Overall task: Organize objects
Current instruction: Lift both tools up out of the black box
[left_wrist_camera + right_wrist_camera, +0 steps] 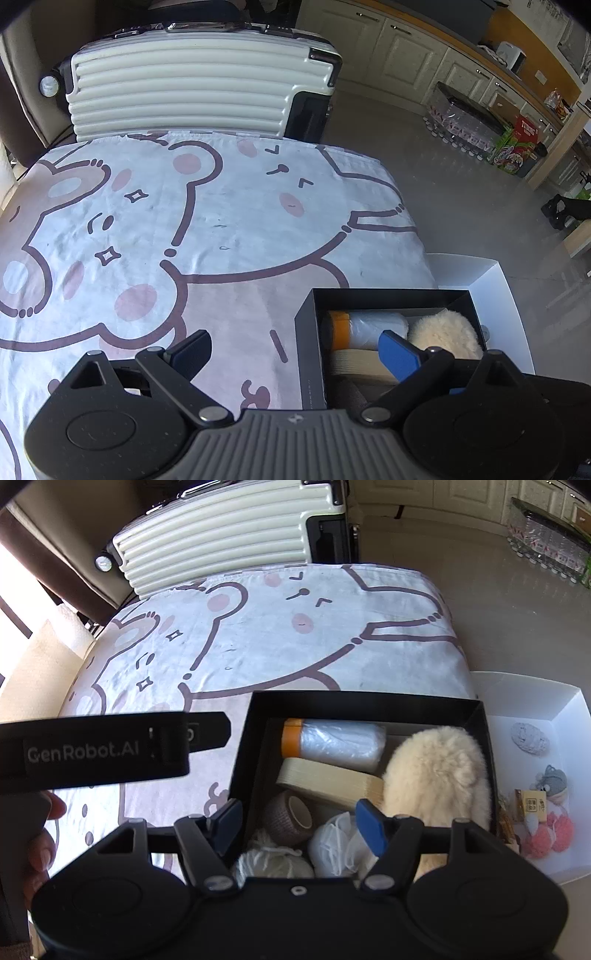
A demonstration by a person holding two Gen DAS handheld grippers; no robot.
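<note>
left wrist view: the left tool (295,350) hangs low over the counter (221,221), which is covered by a cartoon bear cloth; its jaws stand wide and hold nothing.
black box, left view: the black box (306,332) sits on the counter at the lower right, partly under the right fingertip; an orange-capped roll (365,328) and a fluffy cream pad (447,332) show inside.
white tray, left view: a white tray (506,288) lies just beyond the box, on its right.
background: a ribbed white suitcase (192,85) stands past the counter's far edge.
right wrist view: the right tool (299,827) is poised over the near end of the black box (251,738), jaws wide, gripping nothing.
box contents: the orange-capped roll (332,738) lies at the back, a flat cream stack (328,779) in front of it, a brown tape roll (288,816) and pale yarn balls (273,860) near the front, the fluffy cream pad (439,779) on the right.
tray contents: the white tray (561,716) touches or nearly touches the box and holds a grey knitted piece (530,740), a small grey figure (552,779), a yellow packet (532,805) and pink pompoms (550,834).
left tool seen from right: its strap (92,749) crosses the left side, apart from the box.
step in hand: likely choosing an item to sort between box and tray.
next move: probably lower the right tool onto one item, centre it between the fingers, then close.
</note>
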